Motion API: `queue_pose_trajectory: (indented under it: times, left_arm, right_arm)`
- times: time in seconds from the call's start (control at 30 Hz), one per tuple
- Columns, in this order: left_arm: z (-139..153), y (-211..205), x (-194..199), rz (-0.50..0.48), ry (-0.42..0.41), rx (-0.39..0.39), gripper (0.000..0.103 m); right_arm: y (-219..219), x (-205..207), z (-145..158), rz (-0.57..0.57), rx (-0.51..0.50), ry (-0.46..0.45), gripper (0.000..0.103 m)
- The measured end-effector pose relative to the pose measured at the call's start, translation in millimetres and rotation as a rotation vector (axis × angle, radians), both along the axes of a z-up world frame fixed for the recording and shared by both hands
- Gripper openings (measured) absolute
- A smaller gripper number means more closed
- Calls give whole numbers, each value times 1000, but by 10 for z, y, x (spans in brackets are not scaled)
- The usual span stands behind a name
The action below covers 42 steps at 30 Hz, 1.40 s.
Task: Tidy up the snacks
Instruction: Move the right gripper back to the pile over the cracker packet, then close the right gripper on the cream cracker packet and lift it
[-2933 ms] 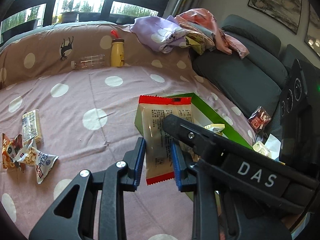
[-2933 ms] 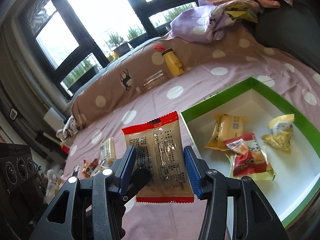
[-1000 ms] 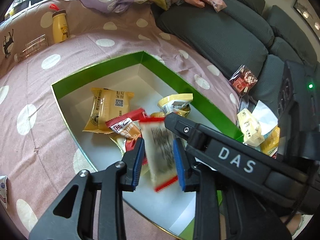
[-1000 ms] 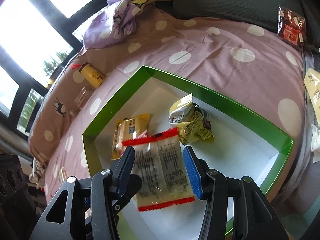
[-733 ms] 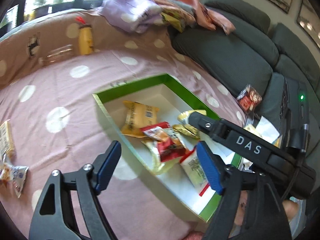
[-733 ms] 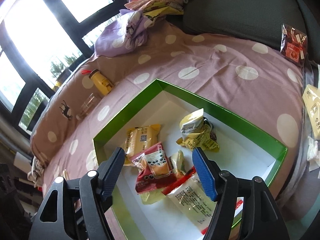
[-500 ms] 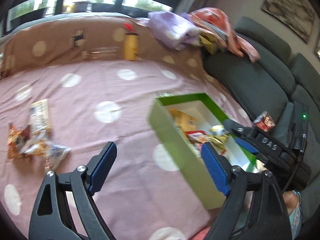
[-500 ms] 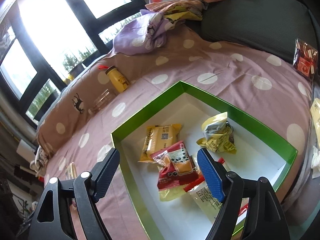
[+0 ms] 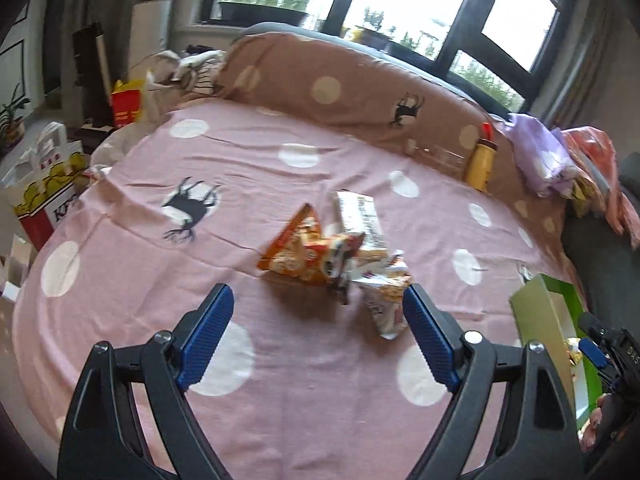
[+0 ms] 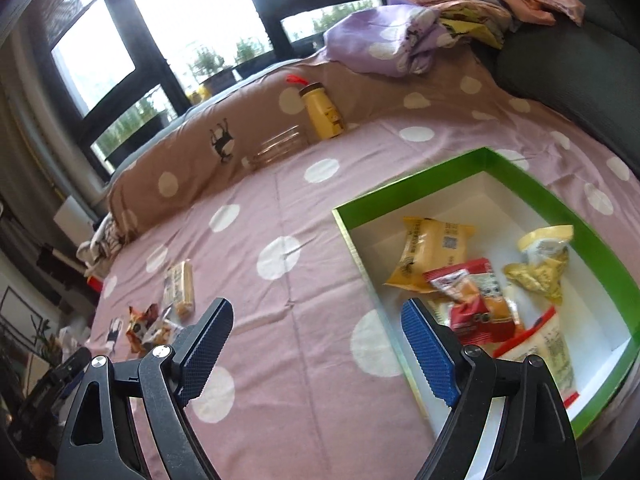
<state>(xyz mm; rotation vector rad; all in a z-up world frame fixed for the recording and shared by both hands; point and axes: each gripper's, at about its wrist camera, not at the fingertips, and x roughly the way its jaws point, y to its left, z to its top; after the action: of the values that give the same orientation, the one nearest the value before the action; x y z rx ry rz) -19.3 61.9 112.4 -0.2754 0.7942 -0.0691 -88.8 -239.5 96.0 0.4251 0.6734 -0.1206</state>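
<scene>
Three loose snacks lie together on the pink spotted blanket: an orange packet, a white bar and a white packet. My left gripper is open and empty just in front of them. The green box holds several snacks: a yellow packet, a red packet, a gold packet and the red-edged clear packet. My right gripper is open and empty over the blanket at the box's left wall. The loose snacks also show far left in the right wrist view.
A yellow bottle and a clear bottle lie against the brown bolster at the back. Piled clothes and a grey sofa are at the right. Paper bags stand off the blanket's left edge.
Both grippers held the red-edged packet, carried it over the box, then opened and dropped it in. The left gripper has swung left to face the loose snacks; the right has drawn back.
</scene>
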Motion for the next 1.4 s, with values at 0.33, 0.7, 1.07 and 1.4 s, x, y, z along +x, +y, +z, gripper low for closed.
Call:
queue_pose_trajectory:
  times: [0.33, 0.7, 1.07, 1.4]
  left_arm:
    - [-121, 533, 47, 135, 25, -31, 87]
    - [-111, 641, 52, 178, -11, -41, 86]
    - [-129, 649, 91, 170, 7, -63, 86]
    - [-147, 493, 98, 122, 25, -44, 86]
  right_arm:
    - [1195, 1223, -128, 293, -22, 231, 86]
    - [1988, 2383, -575, 322, -205, 424, 86]
    - [1958, 2645, -763, 338, -201, 485, 58]
    - [1422, 2126, -134, 309, -126, 275, 56]
